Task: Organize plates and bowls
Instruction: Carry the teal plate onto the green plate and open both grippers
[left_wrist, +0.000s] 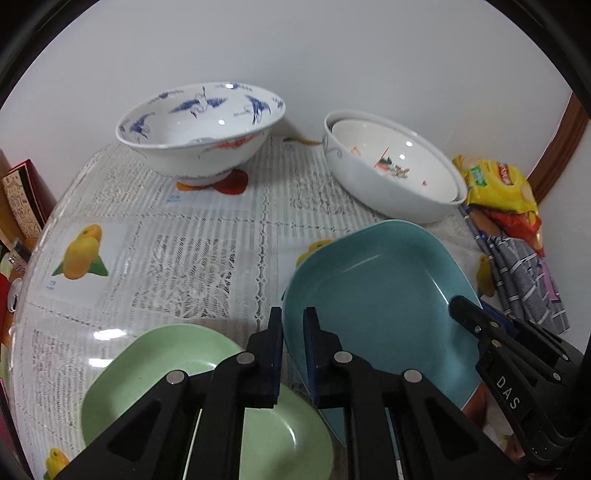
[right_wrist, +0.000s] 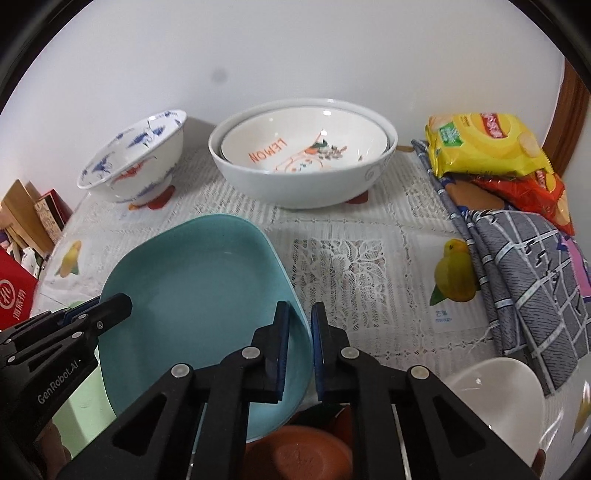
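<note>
The table (right_wrist: 369, 258) under its lace cover fills both views, and the teal plate (left_wrist: 376, 295) is our landmark. It is tilted, lifted off the cloth, gripped at two opposite edges. The left gripper (left_wrist: 293, 354) has its fingers pressed on the plate's left rim, one pad on each face. The right gripper (right_wrist: 300, 354) does the same on the right rim, rim clamped between the pads. Each camera catches the other tool across the plate.

Beyond the plate, against the wall, sits the large white bowl (right_wrist: 303, 177) with a smaller bowl (right_wrist: 303, 147) nested inside; only the right wrist view reads "LEMON" printed in it. Left of that pair stands the blue-patterned bowl (left_wrist: 199, 129), upright on its foot.

Just below and left of the teal plate lies a green plate (left_wrist: 166, 369), flat on the cloth, broad in the left wrist view, a mere sliver in the right one.

Only the right wrist view shows a small white bowl (right_wrist: 495, 398) to the plate's right and a brown dish (right_wrist: 295, 454) beneath its near edge.

Right of the plate, a checked cloth (right_wrist: 524, 295) and yellow snack bags (right_wrist: 484, 144) are piled.
</note>
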